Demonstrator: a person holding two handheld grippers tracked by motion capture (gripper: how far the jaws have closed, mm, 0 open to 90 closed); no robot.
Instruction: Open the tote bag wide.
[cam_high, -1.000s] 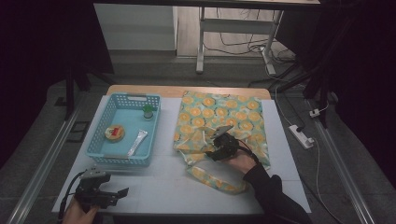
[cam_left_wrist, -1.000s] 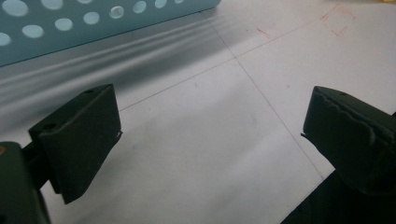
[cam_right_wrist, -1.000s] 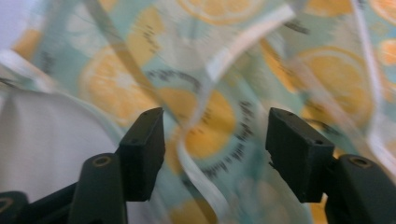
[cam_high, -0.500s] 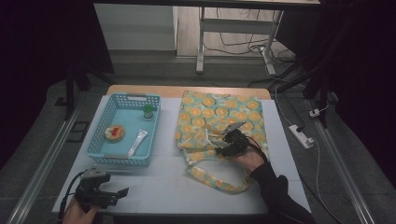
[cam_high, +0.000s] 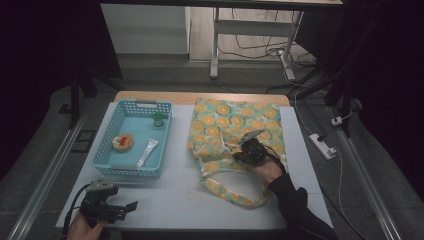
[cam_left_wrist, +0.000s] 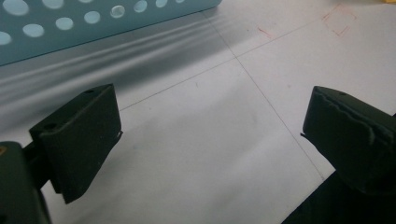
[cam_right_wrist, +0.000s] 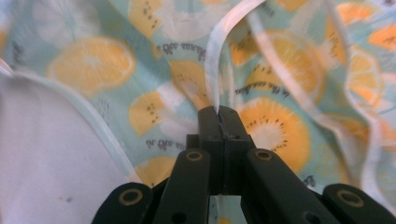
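Going from left to right across the white table (cam_high: 175, 195), there is one left gripper (cam_high: 131, 205) lying near the front left corner in a person's hand, its jaws standing wide apart with nothing but bare tabletop between them, as the left gripper view is showing with one black jaw at each side; just beyond it one light blue perforated plastic basket (cam_high: 105, 169) is sitting, and it is holding three things: one round orange-and-white item (cam_high: 122, 142), one small green-capped bottle (cam_high: 158, 120) standing upright near the far wall, and one slim white tube (cam_high: 147, 152) lying slantwise; further right one cloth tote bag printed with orange and lemon slices on pale green (cam_high: 220, 120) is lying spread over the right half of the table, with two pale handle straps showing in the right gripper view; the right gripper (cam_high: 238, 154) is resting over the middle of the bag, and its jaws, having just been closing, are now clenched tight on one thin white strap (cam_right_wrist: 215, 56), which is rising straight out of the pinched tips and curving away over the printed cloth, the bag itself lying directly under and around this gripper
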